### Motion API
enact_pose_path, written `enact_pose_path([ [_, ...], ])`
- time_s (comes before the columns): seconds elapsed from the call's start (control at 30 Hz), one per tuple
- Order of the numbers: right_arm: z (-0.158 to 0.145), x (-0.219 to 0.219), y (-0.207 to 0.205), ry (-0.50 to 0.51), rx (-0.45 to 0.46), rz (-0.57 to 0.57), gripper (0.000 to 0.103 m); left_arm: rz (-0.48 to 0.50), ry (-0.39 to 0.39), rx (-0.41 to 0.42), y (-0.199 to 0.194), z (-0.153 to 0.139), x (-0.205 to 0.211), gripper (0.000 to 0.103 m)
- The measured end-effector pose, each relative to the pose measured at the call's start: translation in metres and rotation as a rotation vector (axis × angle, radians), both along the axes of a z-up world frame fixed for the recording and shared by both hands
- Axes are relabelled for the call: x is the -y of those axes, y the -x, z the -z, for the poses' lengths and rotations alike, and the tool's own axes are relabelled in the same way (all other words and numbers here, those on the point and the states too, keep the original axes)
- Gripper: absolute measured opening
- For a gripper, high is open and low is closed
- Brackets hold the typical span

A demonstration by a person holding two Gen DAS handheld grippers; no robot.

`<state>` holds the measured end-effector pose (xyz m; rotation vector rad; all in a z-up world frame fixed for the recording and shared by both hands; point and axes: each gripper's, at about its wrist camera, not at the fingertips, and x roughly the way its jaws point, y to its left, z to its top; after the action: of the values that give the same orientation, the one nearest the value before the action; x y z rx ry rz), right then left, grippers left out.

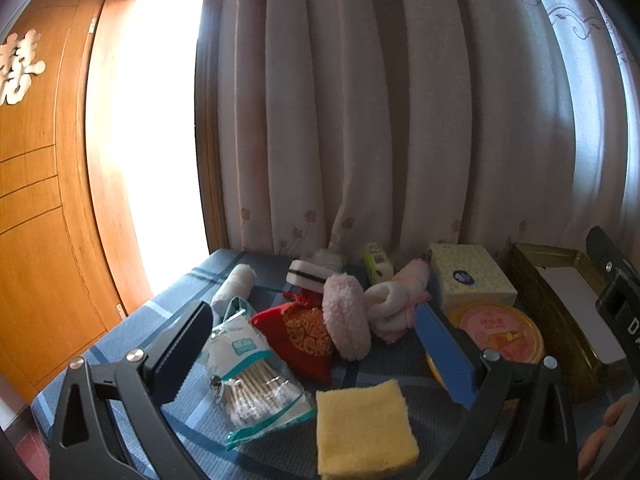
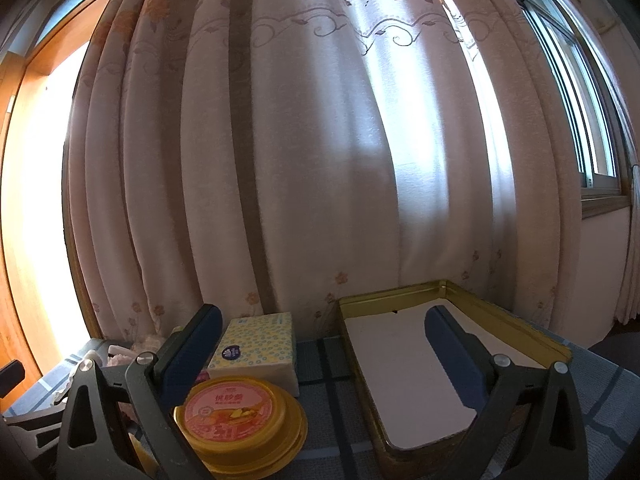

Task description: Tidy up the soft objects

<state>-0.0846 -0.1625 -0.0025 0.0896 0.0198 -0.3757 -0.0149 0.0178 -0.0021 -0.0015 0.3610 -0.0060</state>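
Both grippers, left & right, hover w/ jaws apart, empty; soft stuff like yellow sponge sits on blue cloth by gold tin, so careless grab prob snags swab bag.

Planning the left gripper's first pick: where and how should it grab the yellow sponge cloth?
The yellow sponge cloth lies flat on the blue checked cloth, right between the open left gripper fingers. Probably come from above and pinch across its far edge, which is free; the cotton swab bag crowds its left side.
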Motion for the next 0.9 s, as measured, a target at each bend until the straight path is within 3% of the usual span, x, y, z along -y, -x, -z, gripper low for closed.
enact_pose_path([
  [0.27,0.003,-0.005,-0.004,0.0,-0.059,-0.075,0.102,0.026,0.015,-0.092,0.012,0.01,-0.032,0.102],
  [0.4,0.012,-0.017,-0.005,-0.048,-0.175,-0.213,0.1,-0.008,-0.029,-0.119,0.023,0.02,-0.061,0.102],
  [0.5,0.016,-0.037,-0.007,-0.043,-0.255,-0.327,0.089,-0.035,-0.037,-0.151,0.027,0.028,-0.083,0.102],
  [0.67,0.036,-0.084,-0.018,-0.046,-0.415,-0.528,0.086,-0.088,-0.018,-0.188,0.027,0.035,-0.111,0.102],
  [0.77,0.052,-0.111,-0.033,-0.037,-0.526,-0.601,0.086,-0.078,0.006,-0.217,0.023,0.038,-0.117,0.102],
  [0.87,0.059,-0.127,-0.049,-0.008,-0.629,-0.583,0.086,-0.081,0.011,-0.226,0.023,0.039,-0.12,0.1],
  [0.9,0.061,-0.13,-0.055,-0.011,-0.651,-0.583,0.081,-0.078,0.016,-0.228,0.023,0.039,-0.121,0.1],
])
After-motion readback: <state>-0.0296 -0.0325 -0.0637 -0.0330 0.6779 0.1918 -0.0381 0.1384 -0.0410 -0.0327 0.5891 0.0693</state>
